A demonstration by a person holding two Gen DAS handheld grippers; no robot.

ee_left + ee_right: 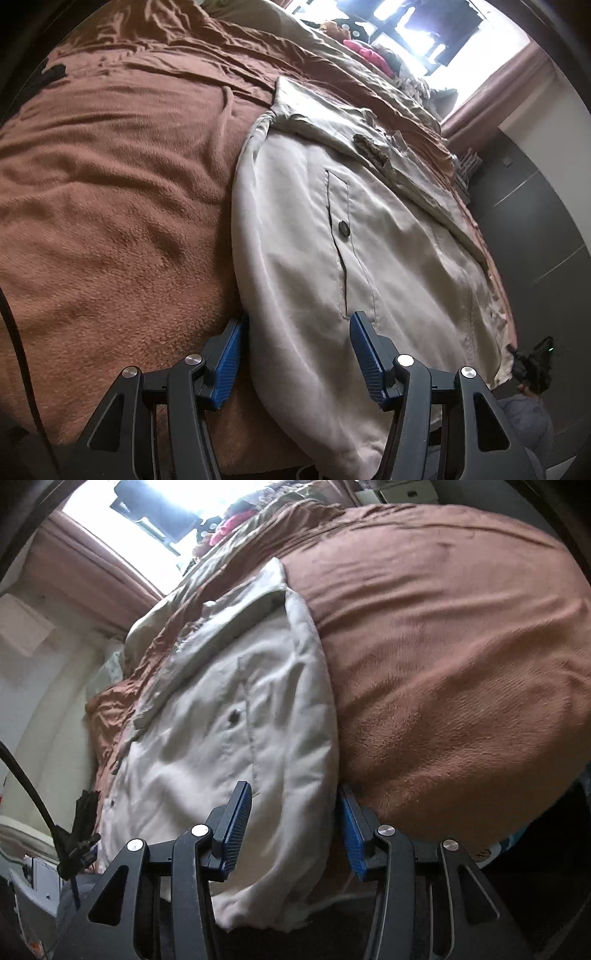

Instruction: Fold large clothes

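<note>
Coat (369, 236), pale beige, lying on the brown blanket (110, 184), its folded long edge toward the blanket's open middle, one dark button (344, 228) on the pocket flap. Expect it to handle soft, limp and bulky, likely smooth enough to slide; take it at the thick near hem, where you already are. Left gripper (297, 352): jaws partly open, hem between them, not pinched. Right gripper (293, 823): the same, straddling the hem corner.
</note>
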